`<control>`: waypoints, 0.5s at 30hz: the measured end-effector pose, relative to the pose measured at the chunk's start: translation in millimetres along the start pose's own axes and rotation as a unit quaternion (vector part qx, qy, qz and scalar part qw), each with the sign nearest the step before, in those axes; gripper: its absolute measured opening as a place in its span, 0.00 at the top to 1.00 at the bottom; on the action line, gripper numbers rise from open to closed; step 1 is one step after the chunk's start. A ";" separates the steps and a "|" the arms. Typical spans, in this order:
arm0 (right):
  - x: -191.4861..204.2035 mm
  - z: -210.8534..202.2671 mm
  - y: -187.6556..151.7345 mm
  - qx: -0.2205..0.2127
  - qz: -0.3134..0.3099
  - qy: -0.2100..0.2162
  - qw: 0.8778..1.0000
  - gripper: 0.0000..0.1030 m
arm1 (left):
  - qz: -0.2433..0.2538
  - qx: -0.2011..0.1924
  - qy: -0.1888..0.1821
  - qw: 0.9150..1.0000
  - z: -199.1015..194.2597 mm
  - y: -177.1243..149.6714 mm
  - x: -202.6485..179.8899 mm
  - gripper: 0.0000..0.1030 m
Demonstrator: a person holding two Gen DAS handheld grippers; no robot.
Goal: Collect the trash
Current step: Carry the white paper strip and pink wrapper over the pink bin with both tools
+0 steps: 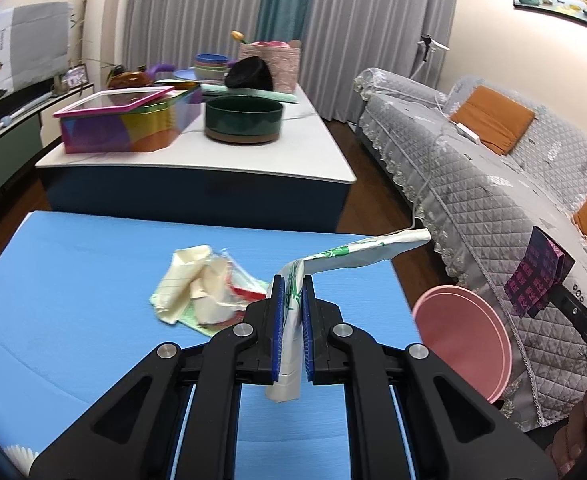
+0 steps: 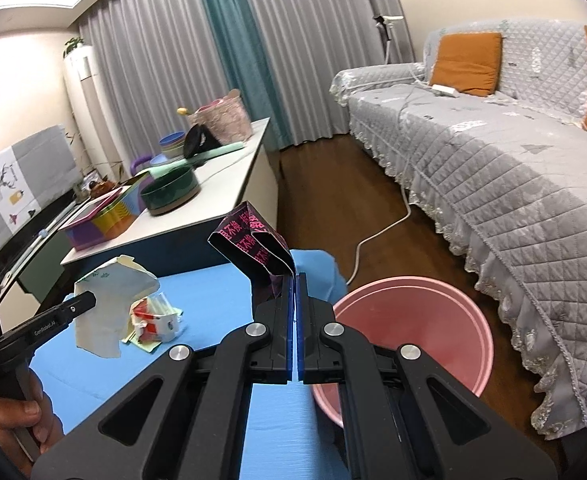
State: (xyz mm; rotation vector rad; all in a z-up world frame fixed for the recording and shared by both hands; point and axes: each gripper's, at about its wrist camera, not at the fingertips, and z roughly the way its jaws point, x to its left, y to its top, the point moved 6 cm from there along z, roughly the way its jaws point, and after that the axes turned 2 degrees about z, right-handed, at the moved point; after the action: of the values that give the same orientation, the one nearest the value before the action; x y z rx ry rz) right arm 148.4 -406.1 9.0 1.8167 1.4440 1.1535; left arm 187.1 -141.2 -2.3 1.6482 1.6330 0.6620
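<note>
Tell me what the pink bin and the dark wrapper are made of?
The pink bin looks like plastic: smooth, evenly coloured, with a soft sheen and a moulded rim. The dark wrapper, pinched in the right hand-held gripper, seems to be thin printed paper or card: it holds sharp folds. I can't be sure which.

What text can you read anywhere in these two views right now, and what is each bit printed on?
"GenRobot.AI": on the left gripper finger, right wrist view.
"DAS": cut off, on the right gripper body, left wrist view.
"不换": pink characters on the dark wrapper; the rest are folded or blurred.
Green print on the white wrapper: unreadable.
Red-and-white packet: too blurred.
Wall poster: too small.
</note>
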 end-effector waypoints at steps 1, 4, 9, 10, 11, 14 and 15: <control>-3.7 -0.9 0.7 -0.002 0.002 -0.004 1.000 0.99 | 0.003 0.000 -0.003 1.000 0.8 0.7 -6.1 0.92; -12.7 -2.2 2.7 -0.004 0.007 -0.010 1.000 0.99 | 0.009 0.001 -0.011 1.000 3.7 2.6 -21.6 0.92; -30.4 -3.3 3.8 -0.006 0.021 -0.022 1.000 0.99 | 0.016 0.003 -0.023 1.000 9.0 5.3 -42.2 0.92; -34.7 -3.1 4.0 -0.006 0.024 -0.026 0.999 0.99 | 0.017 0.004 -0.026 1.000 10.9 6.0 -45.1 0.92; -37.9 -3.0 3.9 -0.006 0.027 -0.028 0.999 0.99 | 0.018 0.004 -0.028 0.999 12.5 6.9 -48.9 0.92; -47.8 -1.3 3.3 -0.003 0.036 -0.037 0.999 0.99 | 0.022 0.005 -0.035 0.999 16.8 9.7 -60.9 0.92; -50.9 -0.6 3.1 -0.002 0.039 -0.041 0.998 0.99 | 0.022 0.006 -0.038 0.999 18.0 10.4 -63.7 0.92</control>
State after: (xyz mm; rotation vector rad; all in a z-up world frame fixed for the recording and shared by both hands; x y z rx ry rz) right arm 146.5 -455.7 -2.8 1.9102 1.3342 1.1052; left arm 203.2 -206.1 2.5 1.7016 1.5538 0.6059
